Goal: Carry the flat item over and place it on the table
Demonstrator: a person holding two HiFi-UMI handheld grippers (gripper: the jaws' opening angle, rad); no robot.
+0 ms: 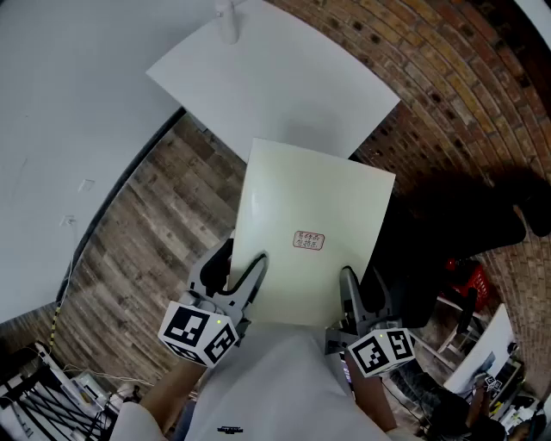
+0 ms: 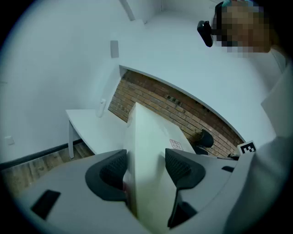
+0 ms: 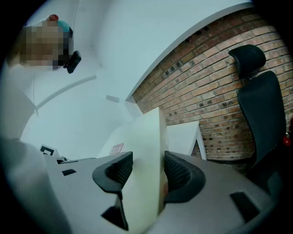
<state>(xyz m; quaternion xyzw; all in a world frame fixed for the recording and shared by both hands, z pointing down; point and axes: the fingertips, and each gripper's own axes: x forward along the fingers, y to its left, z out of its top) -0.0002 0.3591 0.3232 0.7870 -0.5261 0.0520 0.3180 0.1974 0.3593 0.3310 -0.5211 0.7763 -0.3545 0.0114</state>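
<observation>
A flat cream board [image 1: 310, 215] with a small red-printed label [image 1: 308, 240] is held level in front of me, above the wooden floor. My left gripper [image 1: 245, 269] is shut on its near edge at the left, and my right gripper [image 1: 362, 291] is shut on that edge at the right. In the left gripper view the board [image 2: 151, 137] stands edge-on between the dark pads [image 2: 112, 171]. The right gripper view shows the board [image 3: 142, 151] clamped the same way. The white table [image 1: 284, 77] lies just beyond the board's far edge.
A small white upright object [image 1: 227, 21] stands at the table's far edge. A brick wall [image 1: 448, 77] runs along the right, with a black office chair [image 1: 456, 224] before it. Wooden floor [image 1: 146, 232] spreads to the left, cables and clutter at the bottom corners.
</observation>
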